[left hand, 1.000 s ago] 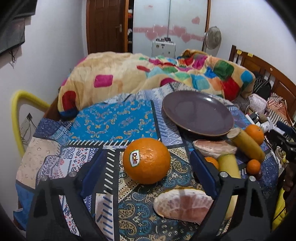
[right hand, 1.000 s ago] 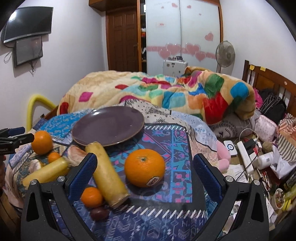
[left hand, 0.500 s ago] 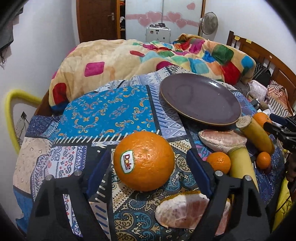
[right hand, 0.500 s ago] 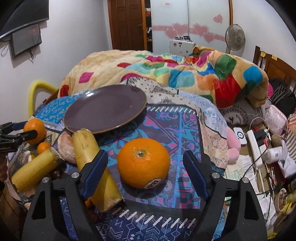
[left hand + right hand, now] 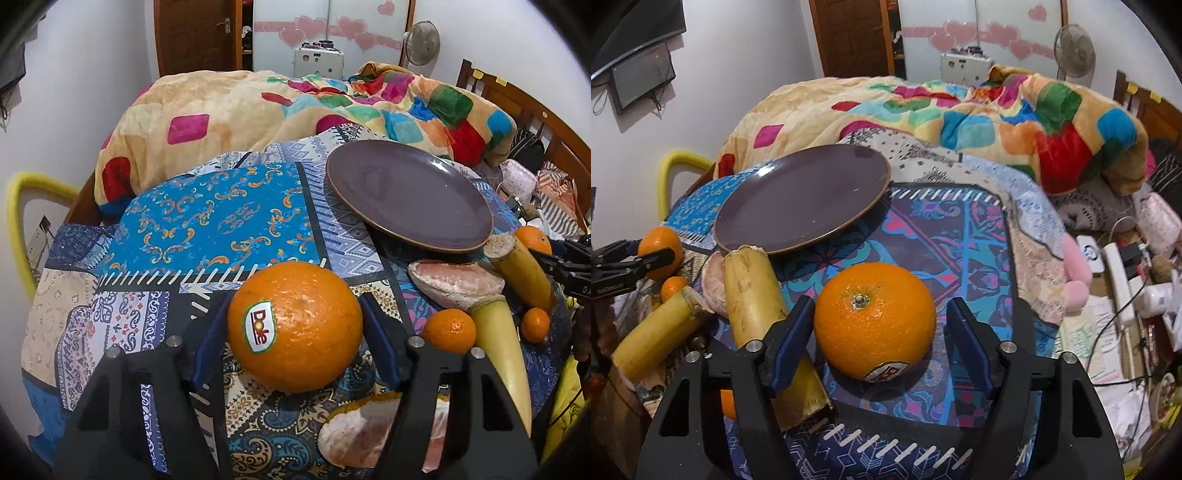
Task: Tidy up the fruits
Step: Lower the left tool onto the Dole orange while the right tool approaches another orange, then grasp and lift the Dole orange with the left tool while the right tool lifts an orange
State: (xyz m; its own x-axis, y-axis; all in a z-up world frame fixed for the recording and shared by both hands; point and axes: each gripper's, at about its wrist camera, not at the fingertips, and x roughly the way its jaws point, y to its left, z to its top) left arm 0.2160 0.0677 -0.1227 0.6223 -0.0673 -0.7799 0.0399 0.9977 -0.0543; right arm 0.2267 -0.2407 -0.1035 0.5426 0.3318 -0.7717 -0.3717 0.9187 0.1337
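Across the patterned patchwork cloth (image 5: 207, 229), bare fabric runs from 9 to 12 o'clock in the left wrist view, up to the rumpled colour-block blanket (image 5: 258, 110), while the 3 o'clock side is crowded with fruit. At 1 o'clock the round, glossy dark-purple plate (image 5: 406, 192) lies with nothing on it, its near rim above a peeled pinkish citrus piece (image 5: 456, 286). Two smooth yellow cut stalks (image 5: 506, 354) lie beside that, with small mandarins (image 5: 448, 330) between them. Nearest, the left gripper (image 5: 295, 332) has its blue pads pressed on both flanks of the dimpled, round Dole orange (image 5: 295, 326), which sits on the cloth at centre. In the right wrist view, open cloth stretches from 12 to 2 o'clock; the second orange (image 5: 874, 320), stem up, rests on the cloth between the parted fingers of the right gripper (image 5: 877, 341), with a clear gap at the 3 o'clock pad and a thick yellow stalk (image 5: 753, 295) just outside the 9 o'clock pad.
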